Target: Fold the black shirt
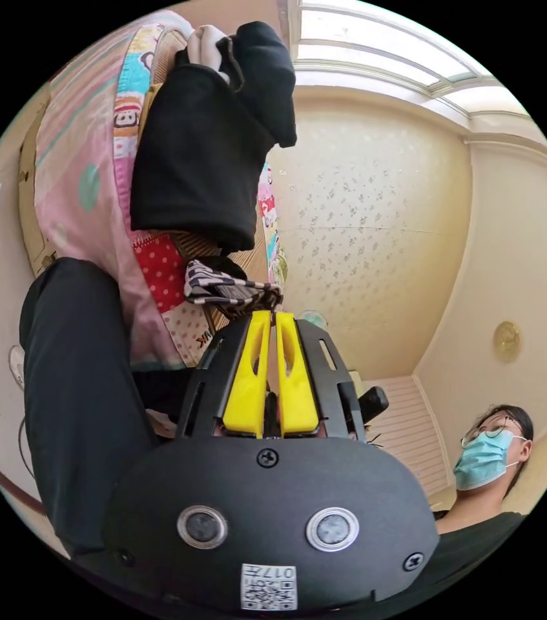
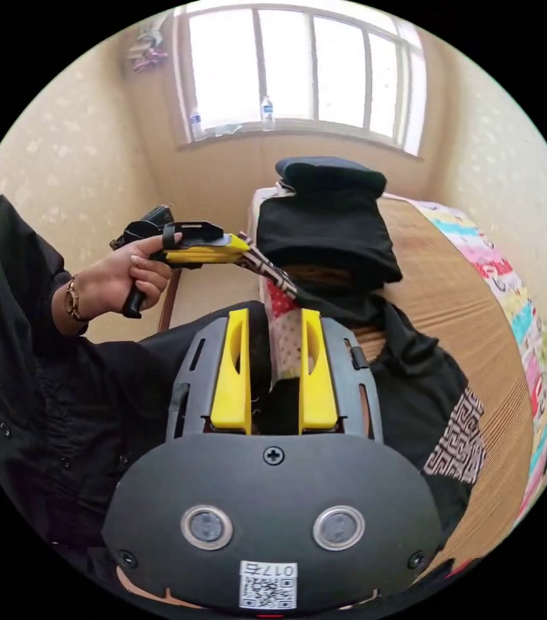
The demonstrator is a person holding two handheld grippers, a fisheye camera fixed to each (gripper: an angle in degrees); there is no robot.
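The black shirt (image 2: 415,361) lies crumpled on a woven mat (image 2: 480,303) on the bed, with a black-and-white patterned patch (image 2: 460,442) showing. My left gripper (image 1: 273,315) is shut on the shirt's black-and-white patterned trim (image 1: 228,289). From the right gripper view, a hand holds the left gripper (image 2: 247,247) up and pulls the trim (image 2: 270,268) taut above the shirt. My right gripper (image 2: 274,316) stands open just before the shirt, with nothing between its fingers. Black fabric (image 1: 73,400) runs down the left of the left gripper view.
A stack of folded black clothes (image 2: 328,219) sits on the mat beyond the shirt, also seen as the stack (image 1: 202,148). A colourful quilt (image 2: 512,290) edges the bed. A window (image 2: 299,71) with bottles on its sill is behind. A masked person (image 1: 489,452) is nearby.
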